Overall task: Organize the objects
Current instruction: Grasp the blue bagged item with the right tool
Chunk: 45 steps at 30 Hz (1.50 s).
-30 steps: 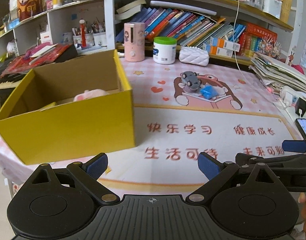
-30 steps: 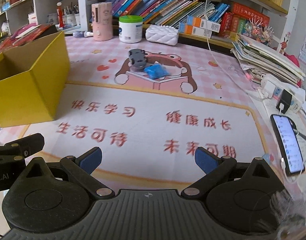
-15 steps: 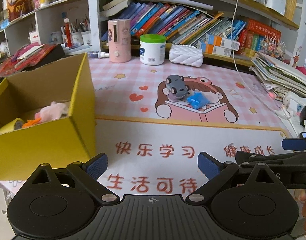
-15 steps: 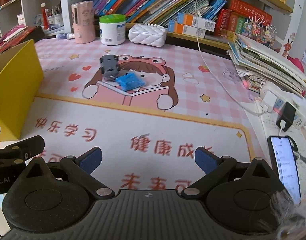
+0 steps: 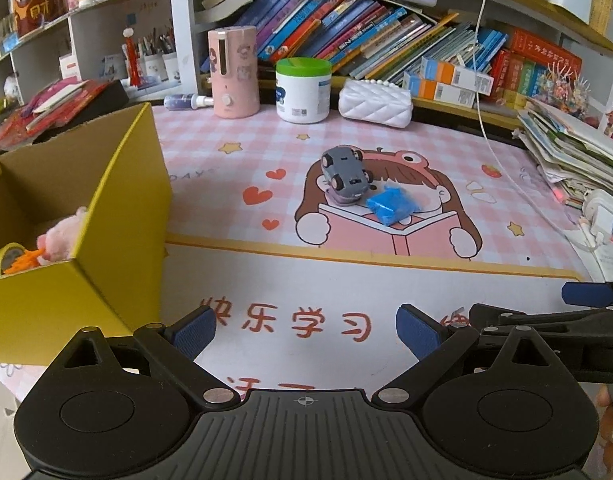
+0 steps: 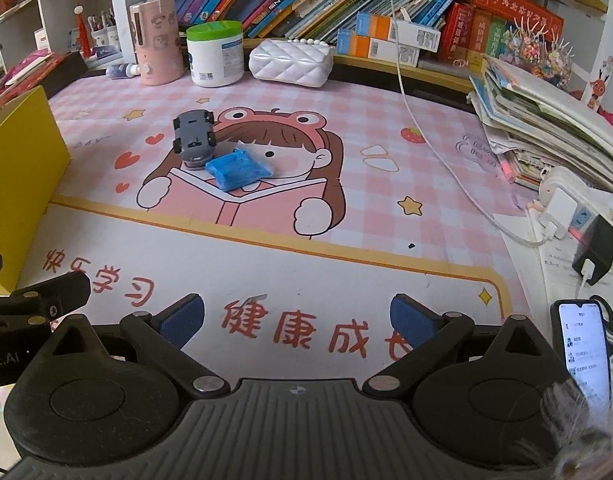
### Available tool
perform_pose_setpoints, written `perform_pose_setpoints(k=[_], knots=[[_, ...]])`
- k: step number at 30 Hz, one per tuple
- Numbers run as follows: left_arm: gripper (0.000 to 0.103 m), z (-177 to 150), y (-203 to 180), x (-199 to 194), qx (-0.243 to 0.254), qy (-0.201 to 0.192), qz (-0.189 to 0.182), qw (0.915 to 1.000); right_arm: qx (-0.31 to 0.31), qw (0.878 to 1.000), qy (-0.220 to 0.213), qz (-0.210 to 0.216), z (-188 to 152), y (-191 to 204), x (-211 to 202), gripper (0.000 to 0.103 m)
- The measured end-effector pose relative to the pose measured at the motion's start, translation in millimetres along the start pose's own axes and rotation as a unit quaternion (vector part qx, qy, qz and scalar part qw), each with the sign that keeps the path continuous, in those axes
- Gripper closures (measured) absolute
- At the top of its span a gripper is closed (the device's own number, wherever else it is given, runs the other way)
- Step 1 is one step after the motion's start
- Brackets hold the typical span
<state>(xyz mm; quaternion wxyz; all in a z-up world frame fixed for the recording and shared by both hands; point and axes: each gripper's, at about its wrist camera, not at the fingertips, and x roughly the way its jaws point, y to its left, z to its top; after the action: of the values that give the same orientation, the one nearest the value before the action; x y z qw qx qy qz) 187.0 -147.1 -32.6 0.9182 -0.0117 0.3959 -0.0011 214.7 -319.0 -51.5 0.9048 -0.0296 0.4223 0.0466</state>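
A grey toy car (image 5: 345, 171) (image 6: 195, 135) lies upside down on the pink desk mat, touching a small blue packet (image 5: 391, 205) (image 6: 238, 169). At the left stands a yellow cardboard box (image 5: 82, 240) (image 6: 18, 168) holding a pink plush toy (image 5: 60, 236), a tape roll (image 5: 6, 258) and something orange. My left gripper (image 5: 306, 330) is open and empty, near the box's right corner. My right gripper (image 6: 298, 318) is open and empty too, well short of the car and packet. The right gripper's fingers (image 5: 586, 294) also show in the left wrist view.
Along the back stand a pink dispenser (image 5: 233, 72), a green-lidded white jar (image 5: 303, 90) and a white quilted pouch (image 5: 375, 101) below shelves of books. At the right lie a paper stack (image 6: 546, 120), a power strip with chargers (image 6: 566, 208), a lit phone (image 6: 584, 354) and a white cable (image 6: 426, 120).
Both grippers have moved forward and to the right over the mat. The box has slid to the left of each view, and the car and packet look nearer. Both stay open.
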Motion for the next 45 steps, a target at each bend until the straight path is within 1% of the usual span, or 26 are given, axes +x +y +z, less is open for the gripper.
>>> perform_pose_setpoints(k=[6,12,21,25,30,32,37,41,43,44,45], knots=[[0.005,5.4,-10.3,7.8,0.006,0.006,0.003,1.0000,0.007,1.000,0.004,0.008,2.2,-12.7,7.7,0.003],[0.005,15.2,-14.3,13.6,0.009,0.003,0.012,0.9999,0.010,1.000,0.005,0.018,7.1,-20.1,14.3,0.004],[0.005,32.4,-8.9,14.0,0.009,-0.026,0.028,0.9992,-0.015,0.998,-0.030,0.050,25.3,-17.9,23.2,0.005],[0.005,35.5,-4.7,15.8,0.004,-0.028,0.032,0.9991,-0.031,0.997,-0.039,0.063,34.6,-12.8,35.4,0.005],[0.005,35.7,-3.4,17.7,0.010,-0.029,0.038,0.9988,-0.055,0.995,-0.049,0.066,50.4,-4.2,57.2,0.005],[0.005,36.5,-2.2,18.9,0.010,-0.029,0.040,0.9987,-0.062,0.994,-0.056,0.077,56.5,-0.2,66.2,0.006],[0.005,38.6,0.2,21.7,0.009,-0.026,0.048,0.9984,-0.100,0.985,-0.080,0.115,70.5,13.0,90.6,0.013],[0.005,40.7,2.0,21.2,0.005,-0.029,0.053,0.9982,-0.115,0.981,-0.071,0.141,77.7,18.5,109.1,0.021],[0.005,40.8,2.8,21.1,0.005,-0.030,0.056,0.9980,-0.122,0.980,-0.064,0.145,79.4,20.4,116.0,0.032],[0.005,40.8,3.0,21.4,0.004,-0.030,0.057,0.9979,-0.123,0.980,-0.059,0.147,79.7,21.0,118.9,0.036],[0.005,40.7,3.7,21.8,0.003,-0.029,0.058,0.9979,-0.125,0.979,-0.053,0.149,79.8,21.2,121.6,0.043]])
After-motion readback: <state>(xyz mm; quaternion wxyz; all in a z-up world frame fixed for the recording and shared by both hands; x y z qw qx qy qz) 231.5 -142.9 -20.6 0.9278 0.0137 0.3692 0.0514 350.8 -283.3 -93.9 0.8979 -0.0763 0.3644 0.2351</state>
